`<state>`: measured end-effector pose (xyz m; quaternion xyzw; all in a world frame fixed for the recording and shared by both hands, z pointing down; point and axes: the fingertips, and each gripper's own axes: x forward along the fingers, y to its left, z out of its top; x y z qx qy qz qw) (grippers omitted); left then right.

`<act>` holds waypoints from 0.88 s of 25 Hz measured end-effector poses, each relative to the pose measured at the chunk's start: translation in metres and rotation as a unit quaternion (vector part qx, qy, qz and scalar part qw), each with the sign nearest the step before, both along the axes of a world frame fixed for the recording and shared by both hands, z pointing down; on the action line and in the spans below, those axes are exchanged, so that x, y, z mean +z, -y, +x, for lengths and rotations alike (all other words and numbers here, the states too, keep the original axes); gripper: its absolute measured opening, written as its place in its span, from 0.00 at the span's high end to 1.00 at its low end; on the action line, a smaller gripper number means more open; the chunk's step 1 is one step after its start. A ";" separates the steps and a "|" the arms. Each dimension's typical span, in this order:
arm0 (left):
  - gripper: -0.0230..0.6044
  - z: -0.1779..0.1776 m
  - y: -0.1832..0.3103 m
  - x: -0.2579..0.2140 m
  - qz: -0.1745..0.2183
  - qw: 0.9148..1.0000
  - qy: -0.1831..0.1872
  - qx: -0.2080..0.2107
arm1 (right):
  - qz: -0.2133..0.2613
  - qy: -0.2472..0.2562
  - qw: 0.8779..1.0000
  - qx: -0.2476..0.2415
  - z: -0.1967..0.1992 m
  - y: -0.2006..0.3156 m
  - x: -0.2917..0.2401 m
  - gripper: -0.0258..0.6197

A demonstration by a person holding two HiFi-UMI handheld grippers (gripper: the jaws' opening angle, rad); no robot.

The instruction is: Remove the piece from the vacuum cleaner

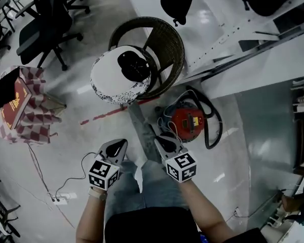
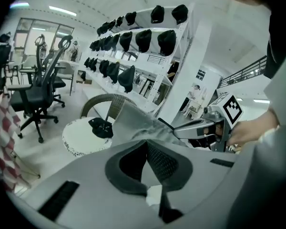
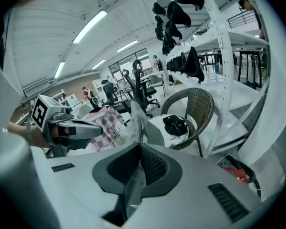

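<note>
The red vacuum cleaner with its black hose stands on the floor to the right of the grippers; its red body also shows low in the right gripper view. A long flat grey piece slants over the floor from the wicker chair toward me. My right gripper is shut on its near end, and the piece runs edge-on through the jaws. My left gripper hangs just left of the piece, jaws together and empty. The piece and the right gripper show beyond it.
A wicker chair holds a white cushion with a black cap on it. A checked cloth bundle sits at left, office chairs behind. White shelving runs on the right. A cable and power strip lie on the floor.
</note>
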<state>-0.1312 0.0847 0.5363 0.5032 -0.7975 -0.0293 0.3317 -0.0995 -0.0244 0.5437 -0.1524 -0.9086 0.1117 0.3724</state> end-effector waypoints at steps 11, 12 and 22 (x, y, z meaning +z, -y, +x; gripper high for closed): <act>0.93 -0.029 -0.003 -0.149 0.034 0.993 0.112 -0.007 | -0.004 0.097 0.995 0.005 -0.012 0.009 -0.150 0.89; 0.93 -0.029 -0.003 -0.160 0.037 0.992 0.118 -0.010 | -0.004 0.106 0.994 0.006 -0.012 0.011 -0.163 0.90; 0.93 -0.024 0.004 -0.258 0.070 0.981 0.177 -0.034 | 0.000 0.190 0.982 0.002 -0.006 0.030 -0.275 0.90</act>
